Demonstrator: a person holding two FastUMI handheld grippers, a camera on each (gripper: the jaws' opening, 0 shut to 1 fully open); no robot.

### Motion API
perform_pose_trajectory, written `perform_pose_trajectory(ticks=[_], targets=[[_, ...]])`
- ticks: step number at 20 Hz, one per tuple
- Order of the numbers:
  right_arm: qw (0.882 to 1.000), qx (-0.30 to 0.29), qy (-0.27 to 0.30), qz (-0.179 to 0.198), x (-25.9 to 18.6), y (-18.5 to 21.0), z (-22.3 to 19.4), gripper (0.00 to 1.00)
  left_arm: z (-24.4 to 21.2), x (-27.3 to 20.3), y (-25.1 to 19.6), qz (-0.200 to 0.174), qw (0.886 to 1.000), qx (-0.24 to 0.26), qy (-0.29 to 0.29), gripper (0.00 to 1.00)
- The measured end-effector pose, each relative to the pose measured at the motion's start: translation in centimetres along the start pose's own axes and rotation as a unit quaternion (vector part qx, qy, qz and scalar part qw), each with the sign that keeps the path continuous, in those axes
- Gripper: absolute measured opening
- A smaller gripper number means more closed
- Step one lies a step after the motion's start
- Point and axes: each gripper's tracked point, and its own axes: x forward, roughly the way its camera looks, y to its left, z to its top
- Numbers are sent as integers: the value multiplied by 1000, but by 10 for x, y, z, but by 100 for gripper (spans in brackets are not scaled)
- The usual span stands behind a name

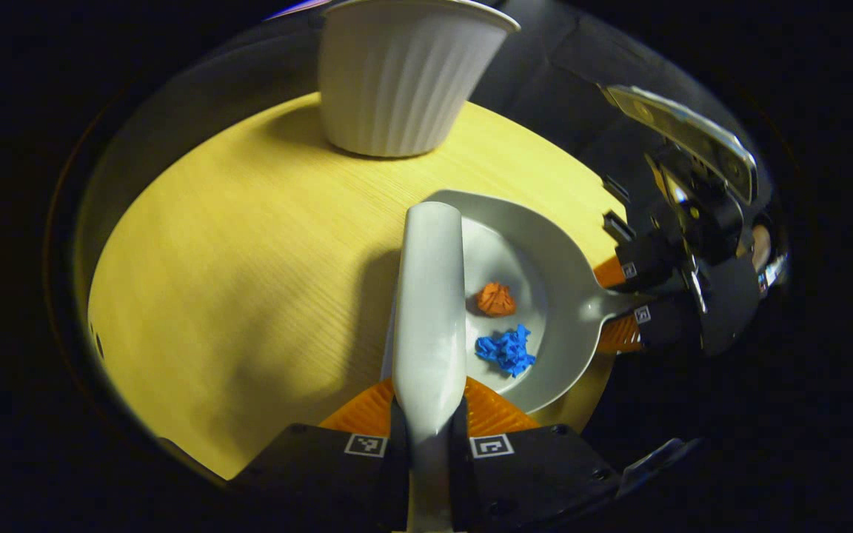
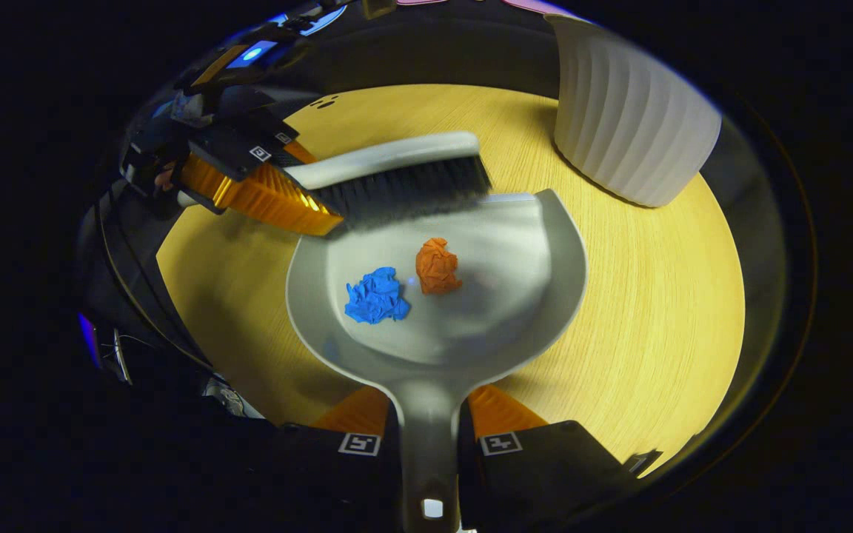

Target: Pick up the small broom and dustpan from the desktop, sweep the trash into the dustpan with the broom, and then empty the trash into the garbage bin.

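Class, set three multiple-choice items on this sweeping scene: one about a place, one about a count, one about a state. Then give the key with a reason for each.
1. Where does the orange paper wad lie?
A. in the dustpan
B. on the bare table
C. in the white bin

2. How many paper wads are in the dustpan?
A. one
B. two
C. four

3. What does the left gripper hold?
A. nothing
B. the bin
C. the broom

Key: 1 A, it sits on the grey pan floor. 2 B, one orange, one blue wad. 3 C, both fingers clamp the broom's handle.
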Motion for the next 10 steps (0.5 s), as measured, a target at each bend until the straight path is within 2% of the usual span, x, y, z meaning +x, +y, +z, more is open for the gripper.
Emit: perform_pose_trajectory(ticks=[2,5,6,8,10], targets=[[1000,11,-4,0,2,0,-1,34,-1,-17,10,26,998,-48,-40,27],[1000,5,-8,3,0,0,0,30,-25,-53,29,66,983,-141,-98,26],[1000,8,-7,5,0,0,-1,34,-38,-61,36,80,978,-162,-106,24],[1000,28,-8,5,-1,-1,0,34,-80,-74,56,121,966,-196,-116,26],[999,53,-12,0,-5,2,0,34,-119,-67,64,143,958,-222,-114,26]])
